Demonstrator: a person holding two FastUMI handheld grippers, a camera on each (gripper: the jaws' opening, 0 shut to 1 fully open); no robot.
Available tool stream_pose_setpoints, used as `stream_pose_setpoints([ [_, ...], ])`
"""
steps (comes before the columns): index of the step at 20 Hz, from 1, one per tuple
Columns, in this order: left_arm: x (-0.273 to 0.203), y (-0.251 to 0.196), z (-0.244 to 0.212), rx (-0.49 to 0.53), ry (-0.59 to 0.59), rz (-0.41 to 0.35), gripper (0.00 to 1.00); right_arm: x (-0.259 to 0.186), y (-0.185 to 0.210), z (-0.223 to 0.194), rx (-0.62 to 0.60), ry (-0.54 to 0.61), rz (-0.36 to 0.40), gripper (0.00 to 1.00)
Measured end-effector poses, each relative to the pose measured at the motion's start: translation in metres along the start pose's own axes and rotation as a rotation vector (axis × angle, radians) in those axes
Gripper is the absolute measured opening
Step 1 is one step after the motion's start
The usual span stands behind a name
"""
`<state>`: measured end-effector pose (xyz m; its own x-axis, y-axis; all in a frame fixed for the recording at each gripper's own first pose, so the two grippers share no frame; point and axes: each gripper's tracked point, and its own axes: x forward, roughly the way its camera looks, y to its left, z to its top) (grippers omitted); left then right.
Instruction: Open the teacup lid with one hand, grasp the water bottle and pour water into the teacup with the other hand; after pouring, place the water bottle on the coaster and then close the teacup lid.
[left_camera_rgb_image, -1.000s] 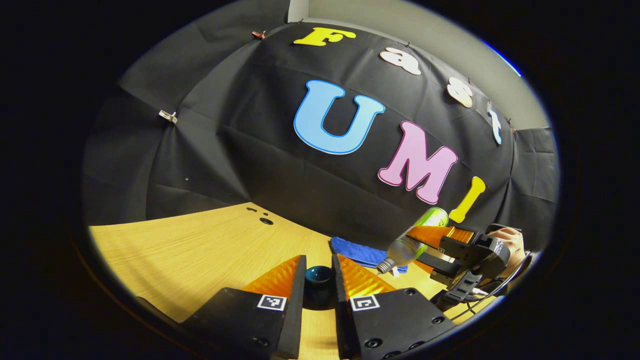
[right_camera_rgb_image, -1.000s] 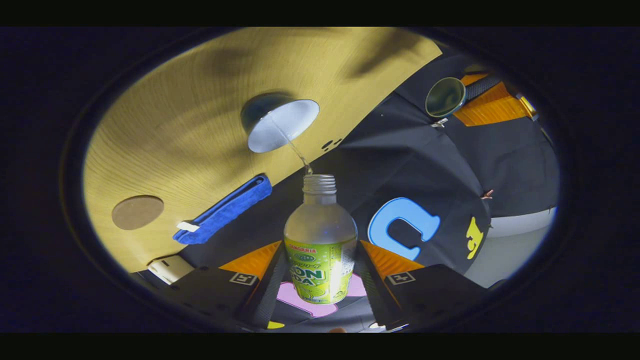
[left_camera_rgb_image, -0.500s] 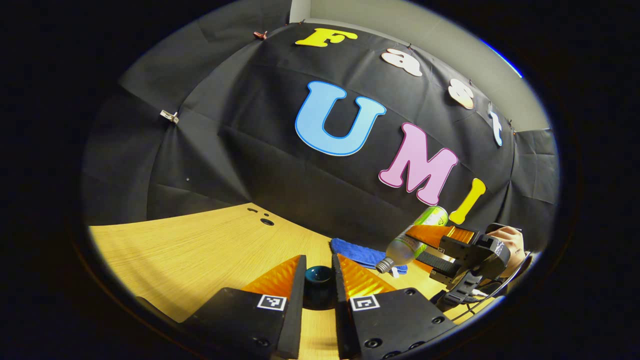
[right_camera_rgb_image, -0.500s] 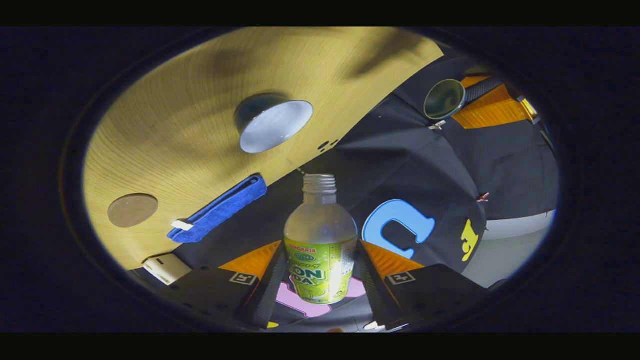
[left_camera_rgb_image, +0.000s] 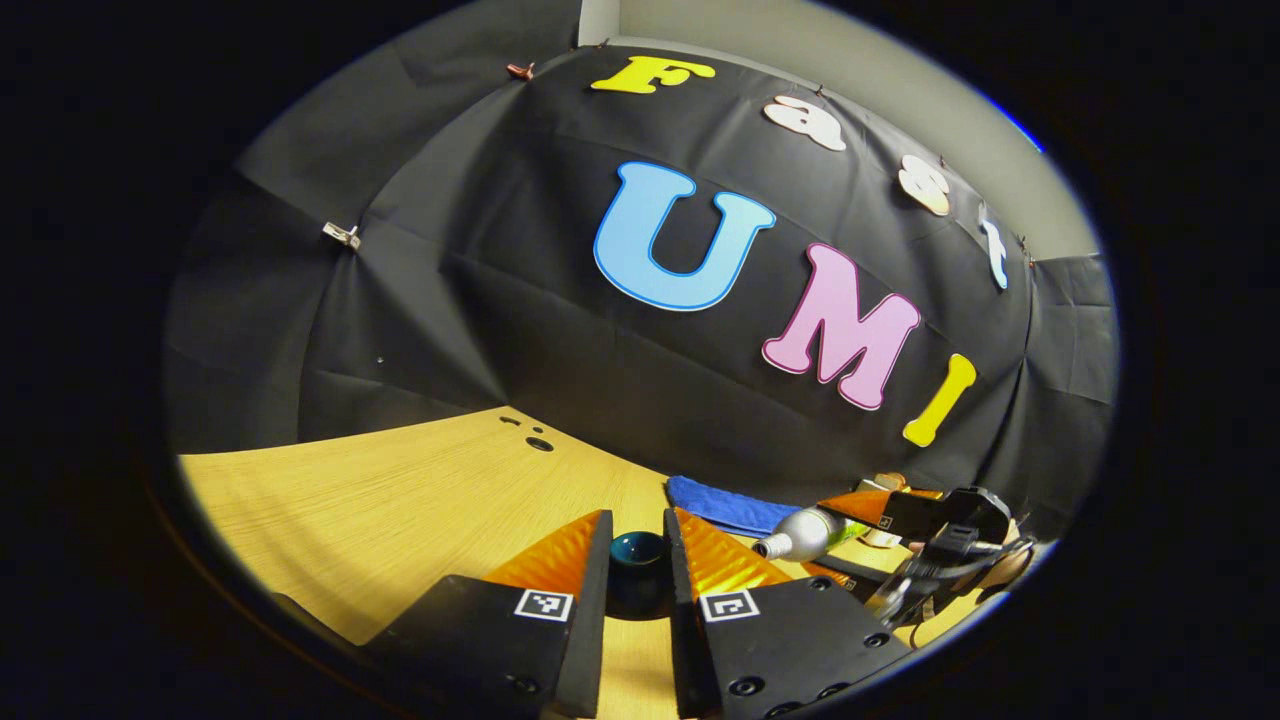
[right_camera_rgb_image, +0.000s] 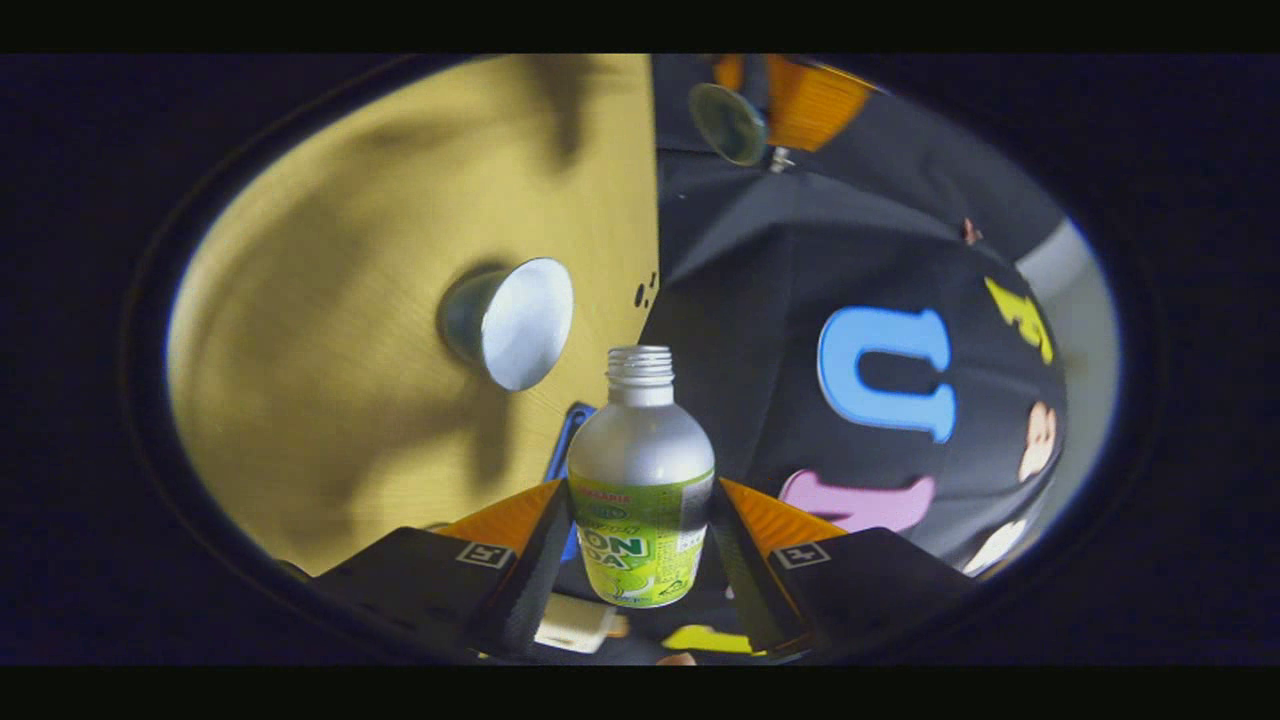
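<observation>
Water bottle (right_camera_rgb_image: 640, 480) clamped in right tool (right_camera_rgb_image: 640, 545); lid (left_camera_rgb_image: 638, 552) pinched in left tool (left_camera_rgb_image: 637, 560).

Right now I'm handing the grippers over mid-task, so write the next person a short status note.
Left gripper: shut on the teacup lid, held off the table.
Right gripper: shut on the water bottle, uncapped, no stream at its mouth.
Teacup: open on the table.
Done: lid off, pouring apparently over.
Left: stand the bottle on the coaster, then put the lid back on the cup.
</observation>
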<state>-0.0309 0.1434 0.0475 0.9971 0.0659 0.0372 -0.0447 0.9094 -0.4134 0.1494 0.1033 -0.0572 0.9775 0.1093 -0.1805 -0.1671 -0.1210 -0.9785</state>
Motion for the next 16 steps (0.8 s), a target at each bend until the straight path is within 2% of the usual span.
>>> stream_pose_setpoints([
  [4, 0.0, -0.001, -0.001, 0.001, 0.003, 0.001, 0.32, -0.005, 0.009, 0.0, 0.552, -0.023, 0.029, 0.79],
  [9, 0.001, -0.001, -0.003, 0.008, 0.002, 0.007, 0.32, -0.043, -0.015, -0.008, 1.256, -0.171, 0.042, 0.79],
  [10, 0.0, -0.002, -0.002, 0.012, 0.003, 0.009, 0.32, -0.045, -0.019, -0.014, 1.365, -0.191, 0.049, 0.79],
  [11, 0.001, -0.003, -0.003, 0.019, 0.005, 0.009, 0.32, -0.048, -0.02, -0.023, 1.418, -0.201, 0.039, 0.79],
  [13, 0.001, -0.006, -0.004, 0.033, 0.005, 0.009, 0.32, -0.056, -0.023, -0.031, 1.432, -0.211, -0.003, 0.79],
  [16, 0.001, -0.009, -0.005, 0.06, 0.005, 0.012, 0.32, -0.069, -0.018, -0.025, 1.484, -0.206, -0.034, 0.79],
])
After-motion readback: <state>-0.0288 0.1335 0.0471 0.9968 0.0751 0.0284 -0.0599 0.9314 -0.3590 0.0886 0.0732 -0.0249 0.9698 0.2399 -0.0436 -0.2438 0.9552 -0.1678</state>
